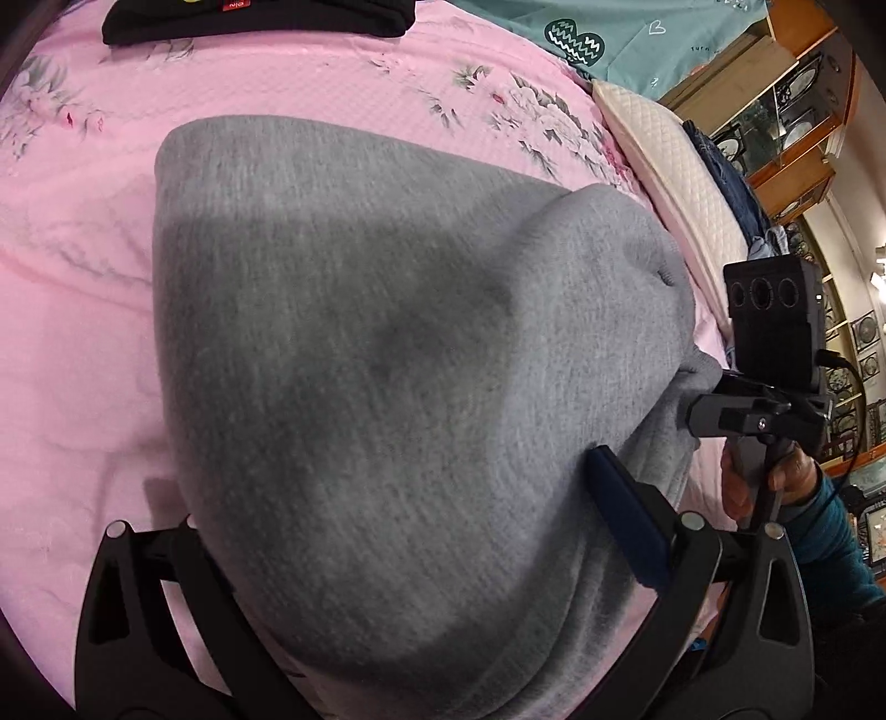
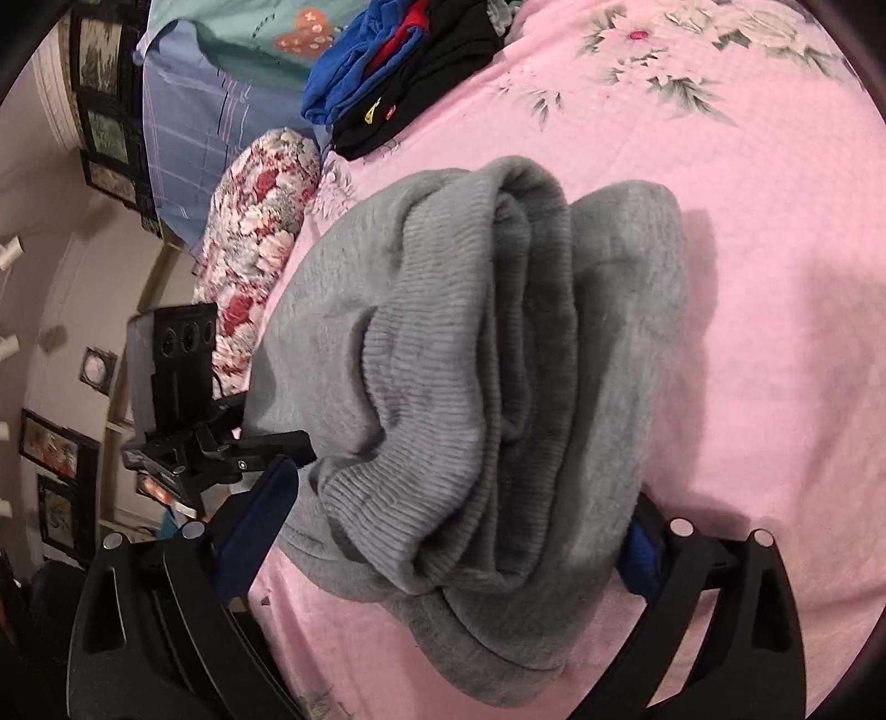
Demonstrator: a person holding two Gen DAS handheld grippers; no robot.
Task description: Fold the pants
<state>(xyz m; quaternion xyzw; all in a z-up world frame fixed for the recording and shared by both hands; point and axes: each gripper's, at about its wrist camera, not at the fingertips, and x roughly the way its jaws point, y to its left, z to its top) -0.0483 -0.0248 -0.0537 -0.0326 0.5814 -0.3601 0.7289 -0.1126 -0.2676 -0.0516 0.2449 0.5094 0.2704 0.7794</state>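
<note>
The grey sweatpants lie folded on the pink bedsheet. Their near end rises into my left gripper, which is shut on them. The cloth drapes over and hides the left finger, while the blue pad of the right finger shows. My right gripper pinches the pants' right corner. In the right wrist view the ribbed waistband is bunched in pleats between the fingers of my right gripper, which is shut on it. My left gripper grips the cloth at the left.
Folded black clothes lie at the far side of the bed, with a blue garment beside them. A cream quilted pillow and a floral pillow lie along the bed's edge. A hand in a teal sleeve holds the right gripper. Shelves stand beyond.
</note>
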